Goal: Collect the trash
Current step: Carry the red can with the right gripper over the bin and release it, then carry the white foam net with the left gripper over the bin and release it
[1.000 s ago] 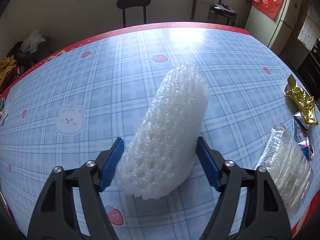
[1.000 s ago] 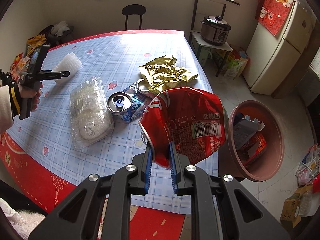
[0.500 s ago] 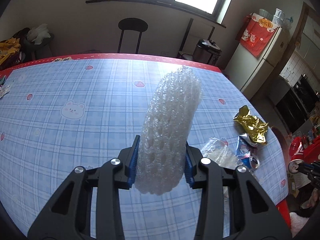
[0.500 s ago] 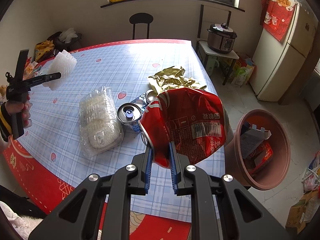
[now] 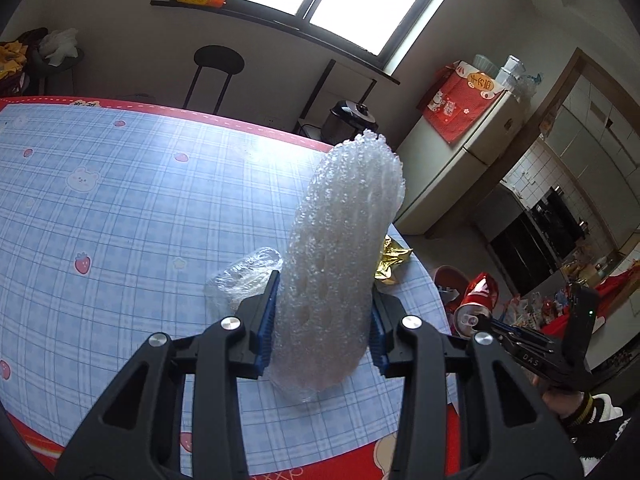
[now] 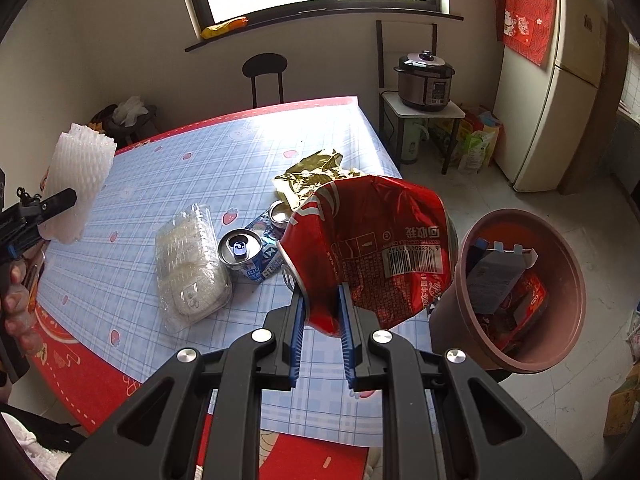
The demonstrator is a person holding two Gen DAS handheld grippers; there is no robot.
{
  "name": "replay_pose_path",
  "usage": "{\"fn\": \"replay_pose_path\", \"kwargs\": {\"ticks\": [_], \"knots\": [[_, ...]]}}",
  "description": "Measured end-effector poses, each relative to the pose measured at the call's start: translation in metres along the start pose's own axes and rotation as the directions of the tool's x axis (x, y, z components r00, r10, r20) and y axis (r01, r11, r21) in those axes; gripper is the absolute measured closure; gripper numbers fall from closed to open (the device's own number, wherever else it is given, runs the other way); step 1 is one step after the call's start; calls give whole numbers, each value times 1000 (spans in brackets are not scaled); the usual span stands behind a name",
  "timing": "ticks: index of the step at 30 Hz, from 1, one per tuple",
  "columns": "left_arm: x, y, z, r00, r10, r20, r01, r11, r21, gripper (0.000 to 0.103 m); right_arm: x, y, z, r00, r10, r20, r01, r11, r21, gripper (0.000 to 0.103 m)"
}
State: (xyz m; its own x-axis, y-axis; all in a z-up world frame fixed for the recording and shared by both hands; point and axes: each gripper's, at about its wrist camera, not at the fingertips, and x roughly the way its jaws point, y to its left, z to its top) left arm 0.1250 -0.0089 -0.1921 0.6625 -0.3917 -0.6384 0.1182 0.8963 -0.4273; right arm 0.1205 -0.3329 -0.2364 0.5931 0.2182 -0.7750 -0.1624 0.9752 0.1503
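Now the left gripper (image 5: 322,330) squeezes the white foam net (image 5: 340,264), and the right gripper (image 6: 322,322) pinches the red can (image 6: 368,248) beside the bin (image 6: 568,280).

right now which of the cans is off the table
The crushed red can, clamped in the right gripper beside the bin. The blue can and the can by the gold wrapper sit on the table.

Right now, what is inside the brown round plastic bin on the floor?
Inside the brown round plastic bin lie a grey cardboard carton and red packaging. Whatever lies beneath them is covered.
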Motion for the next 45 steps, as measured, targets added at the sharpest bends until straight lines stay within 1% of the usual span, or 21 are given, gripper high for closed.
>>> {"fn": "replay_pose_path", "kwargs": {"ticks": [5,11,16,20,24,25,26,27,28,29,32,34,35,37,40,45], "knots": [[2,-36,-4,1000,-22,12,22,999,33,63,-14,-41,1,999,-33,39,31,998,50,85],[15,-68,-14,1000,-23,-3,23,999,37,63,-28,-109,3,991,-111,68,103,988,114,85],[24,-85,-22,1000,-10,-14,11,999,39,63,-24,-161,5,984,-173,45,165,976,141,85],[26,-99,-28,1000,1,-13,0,999,41,63,-9,-194,11,984,-178,15,174,973,154,85],[26,-106,-34,1000,25,-13,-24,999,35,63,5,-212,22,985,-174,-5,173,971,165,84],[25,-108,-35,999,30,-12,-30,999,32,63,6,-215,24,985,-170,-2,168,971,170,83],[24,-110,-36,999,36,-10,-36,999,30,63,7,-217,28,986,-168,3,165,971,173,80],[24,-112,-38,999,41,-9,-41,999,30,63,7,-218,30,986,-166,7,162,971,175,69],[23,-114,-38,999,45,-9,-45,999,31,63,7,-219,32,987,-163,13,158,972,176,56],[23,-115,-38,999,48,-9,-48,998,32,63,6,-220,34,986,-163,21,156,972,175,52],[24,-121,-37,999,49,-9,-49,998,38,63,2,-220,38,986,-164,37,155,973,173,47],[26,-127,-35,999,43,-13,-43,998,53,63,-5,-222,38,985,-163,59,149,970,191,33],[28,-129,-33,999,39,-16,-37,997,62,62,-10,-223,37,984,-166,70,149,968,202,29],[32,-136,-31,999,29,-27,-27,996,84,62,-19,-224,34,980,-183,82,161,962,219,14],[43,-150,-27,999,10,-48,-4,993,121,62,-31,-227,23,974,-209,86,183,953,240,5],[70,-184,-23,995,-31,-96,50,978,204,62,-50,-238,-4,978,-199,59,172,937,303,5]]}}
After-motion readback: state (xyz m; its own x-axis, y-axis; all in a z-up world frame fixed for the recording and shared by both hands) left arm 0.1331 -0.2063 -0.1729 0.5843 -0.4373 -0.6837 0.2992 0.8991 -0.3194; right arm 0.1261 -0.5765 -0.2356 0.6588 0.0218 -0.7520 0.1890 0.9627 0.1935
